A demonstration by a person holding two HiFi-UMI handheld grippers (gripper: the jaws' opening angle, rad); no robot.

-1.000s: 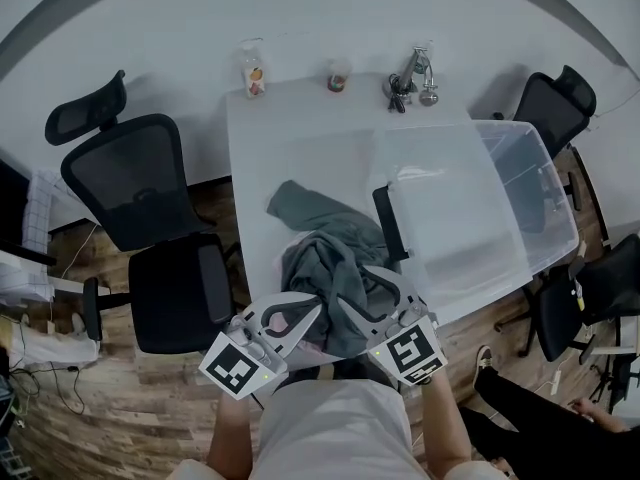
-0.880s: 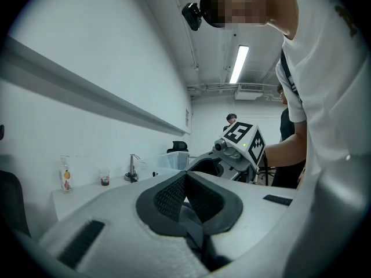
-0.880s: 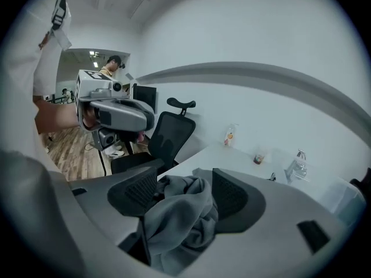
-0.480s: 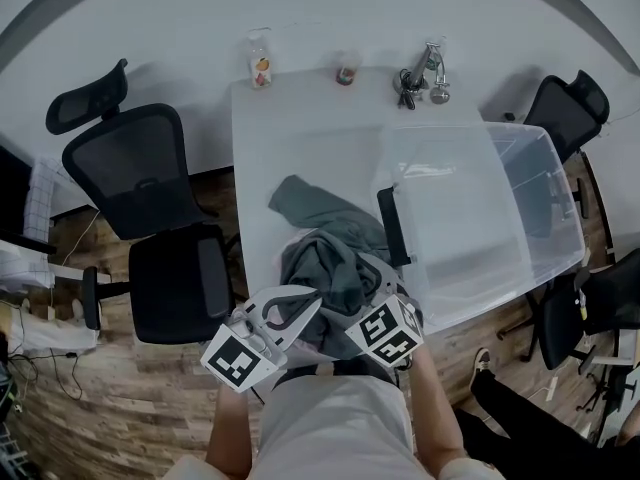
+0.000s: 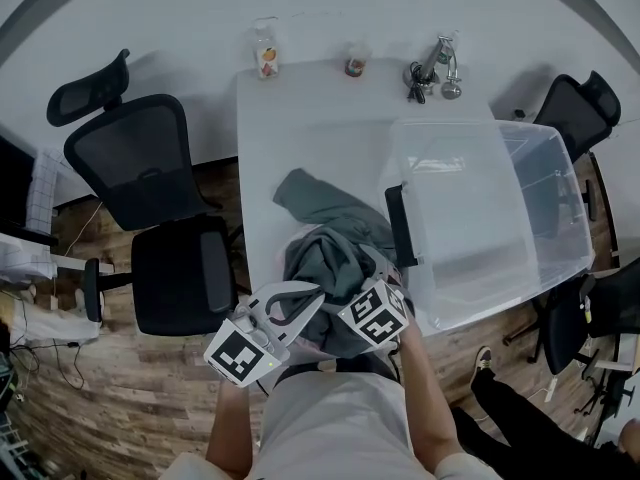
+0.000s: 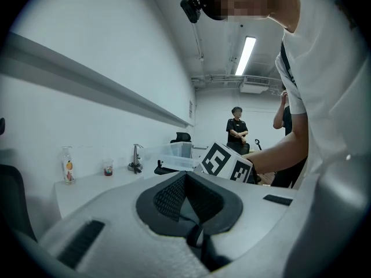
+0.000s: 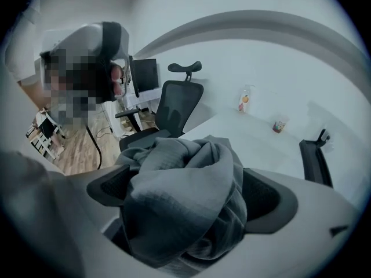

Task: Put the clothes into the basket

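A heap of grey clothes [image 5: 325, 253] lies on the white table [image 5: 300, 138] near its front edge, one sleeve trailing toward the back left. The clear plastic basket [image 5: 480, 128] stands to the right of the heap and looks empty. My right gripper [image 5: 352, 278] reaches into the heap from the front. Its jaws are opening, and a bunched fold of the clothes [image 7: 185, 196] bulges between the pads. The left gripper [image 5: 313, 294] hovers at the table's front edge, just left of the heap, shut with nothing in it.
Two black office chairs [image 5: 150, 168] stand left of the table and another [image 5: 580, 108] at the far right. A bottle [image 5: 266, 60], a small cup [image 5: 355, 65] and metal items [image 5: 432, 66] line the back edge. A black bar [image 5: 400, 226] lies along the basket's left side.
My right gripper has swung left over the clothes and its jaws have spread wide around a fold. The left gripper has stayed in place.
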